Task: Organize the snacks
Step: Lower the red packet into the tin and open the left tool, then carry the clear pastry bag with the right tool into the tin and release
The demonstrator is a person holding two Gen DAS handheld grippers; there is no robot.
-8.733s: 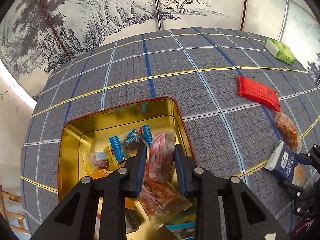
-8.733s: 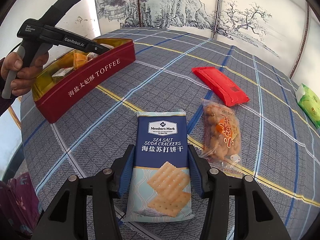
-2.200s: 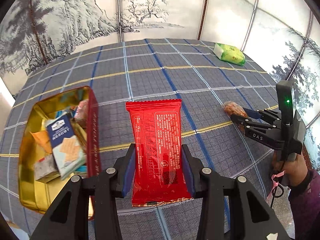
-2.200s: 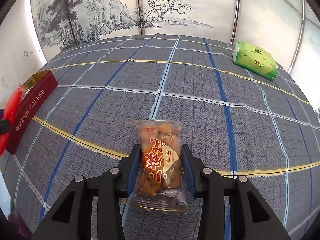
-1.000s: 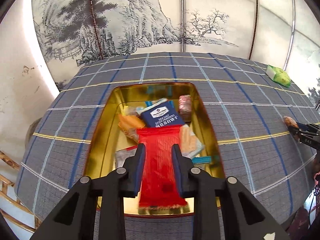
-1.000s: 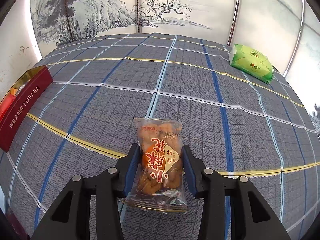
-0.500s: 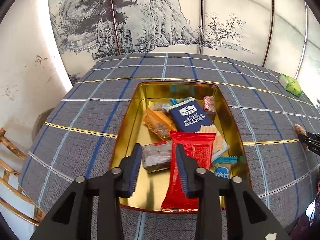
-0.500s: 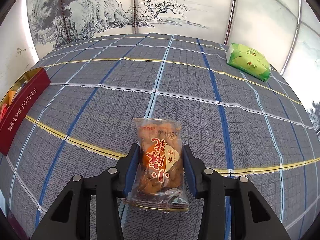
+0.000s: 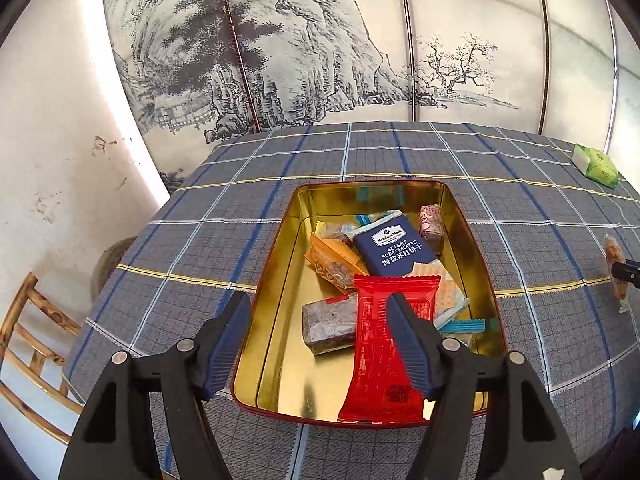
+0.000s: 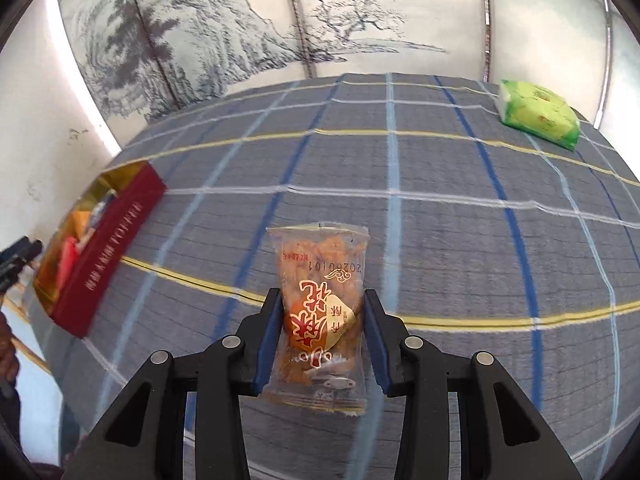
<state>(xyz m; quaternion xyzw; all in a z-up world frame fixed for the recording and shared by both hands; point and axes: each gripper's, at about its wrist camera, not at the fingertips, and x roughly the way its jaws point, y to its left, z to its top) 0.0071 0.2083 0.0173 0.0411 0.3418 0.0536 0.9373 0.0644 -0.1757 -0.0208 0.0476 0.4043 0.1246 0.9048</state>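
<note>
Left gripper (image 9: 318,334): jaws opening, nothing clamped; the flat red foil packet (image 9: 386,354) lies in the gold-lined red tin (image 9: 264,304), atop other snacks. Right gripper (image 10: 320,340): jaws closing, clamped on the clear orange-printed snack bag (image 10: 320,300), above the grey plaid tablecloth (image 10: 460,240).

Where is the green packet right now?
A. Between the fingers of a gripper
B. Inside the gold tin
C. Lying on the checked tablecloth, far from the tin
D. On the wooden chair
C. The green packet lies by itself on the checked tablecloth near the far edge, well away from the gold tin, and no gripper is near it.
</note>
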